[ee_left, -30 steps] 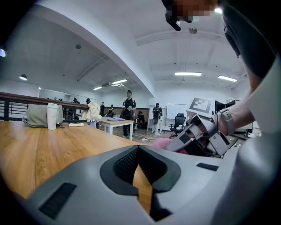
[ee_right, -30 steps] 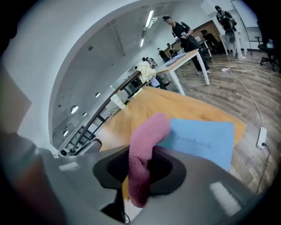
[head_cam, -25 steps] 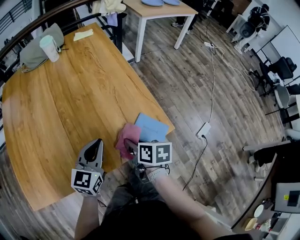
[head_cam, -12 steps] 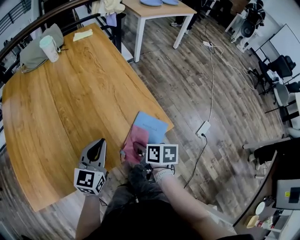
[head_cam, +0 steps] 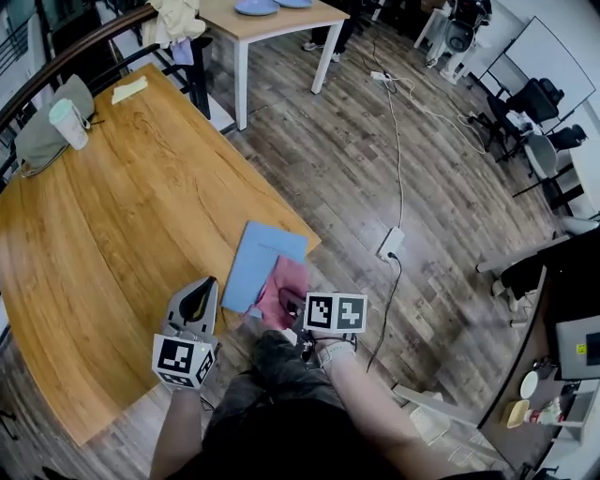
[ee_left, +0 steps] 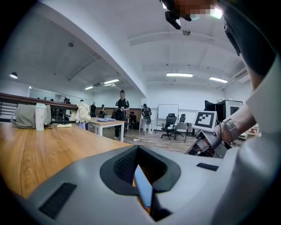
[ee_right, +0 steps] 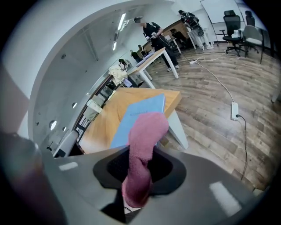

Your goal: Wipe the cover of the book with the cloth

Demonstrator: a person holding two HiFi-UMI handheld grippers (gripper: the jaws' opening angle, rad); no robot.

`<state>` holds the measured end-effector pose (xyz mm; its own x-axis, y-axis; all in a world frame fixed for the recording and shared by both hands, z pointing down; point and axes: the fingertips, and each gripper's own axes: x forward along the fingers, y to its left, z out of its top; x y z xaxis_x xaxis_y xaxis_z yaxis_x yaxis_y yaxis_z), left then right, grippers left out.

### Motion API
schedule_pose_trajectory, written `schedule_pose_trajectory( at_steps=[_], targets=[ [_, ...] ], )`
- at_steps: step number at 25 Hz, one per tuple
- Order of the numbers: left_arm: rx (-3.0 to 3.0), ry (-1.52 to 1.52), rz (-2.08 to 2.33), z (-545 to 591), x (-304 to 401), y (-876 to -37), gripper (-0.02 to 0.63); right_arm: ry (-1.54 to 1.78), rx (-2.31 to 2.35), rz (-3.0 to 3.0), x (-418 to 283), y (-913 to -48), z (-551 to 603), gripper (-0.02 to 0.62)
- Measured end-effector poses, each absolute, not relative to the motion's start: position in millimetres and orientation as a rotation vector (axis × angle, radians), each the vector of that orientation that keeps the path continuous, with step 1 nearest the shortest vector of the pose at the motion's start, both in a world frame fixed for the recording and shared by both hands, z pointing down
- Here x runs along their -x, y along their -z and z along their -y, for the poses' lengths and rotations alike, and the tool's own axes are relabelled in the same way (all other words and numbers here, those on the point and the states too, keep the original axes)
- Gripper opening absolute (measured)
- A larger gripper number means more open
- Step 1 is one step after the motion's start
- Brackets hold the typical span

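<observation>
A wood-plank floor (head_cam: 356, 159) fills the right side, with a white power strip (head_cam: 391, 243) and its cable lying on it. A large wooden table (head_cam: 103, 234) stands at the left, a smaller pale table (head_cam: 281, 21) beyond it. Office chairs (head_cam: 537, 97) and a whiteboard (head_cam: 544, 49) stand far right. Strip lights (ee_left: 180, 75) glow overhead.

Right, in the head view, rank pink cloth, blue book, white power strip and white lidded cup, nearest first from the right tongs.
1. Pink cloth, in the right tongs.
2. Blue book, on table.
3. White power strip, on floor.
4. White lidded cup, far left.
</observation>
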<state>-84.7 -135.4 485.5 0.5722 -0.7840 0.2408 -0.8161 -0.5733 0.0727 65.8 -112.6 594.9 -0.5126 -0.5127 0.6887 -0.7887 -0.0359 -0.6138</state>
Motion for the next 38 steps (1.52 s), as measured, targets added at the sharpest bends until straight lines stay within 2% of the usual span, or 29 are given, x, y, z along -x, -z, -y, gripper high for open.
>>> schedule_pose_trajectory(
  at_steps=[11, 20, 26, 35, 38],
  targets=[
    [-2.698, -0.3, 1.251, 113.8, 64.9, -484.3, -0.003, -1.577, -1.571, 1.934, -107.7, -600.6, 82.6, 0.098],
    [-2.73, -0.33, 1.239, 81.0, 75.6, -482.0, -0.003, -1.484, -1.737, 2.039, -135.2, -567.5, 62.2, 0.097],
    [-2.812, -0.538, 1.18, 65.7, 62.1, -508.3, -0.003, -1.344, -1.761, 2.223, -140.8, -529.4, 40.6, 0.097],
    [-2.94, -0.974, 0.984, 50.0, 22.1, -548.5, 0.113, -1.347, -1.728, 2.291, -142.4, -524.1, 17.1, 0.097],
    [-2.908, -1.246, 0.97, 47.3, 13.8, -571.3, 0.207, -1.355, -1.69, 2.307, -145.7, -520.7, 16.9, 0.097]
  ],
)
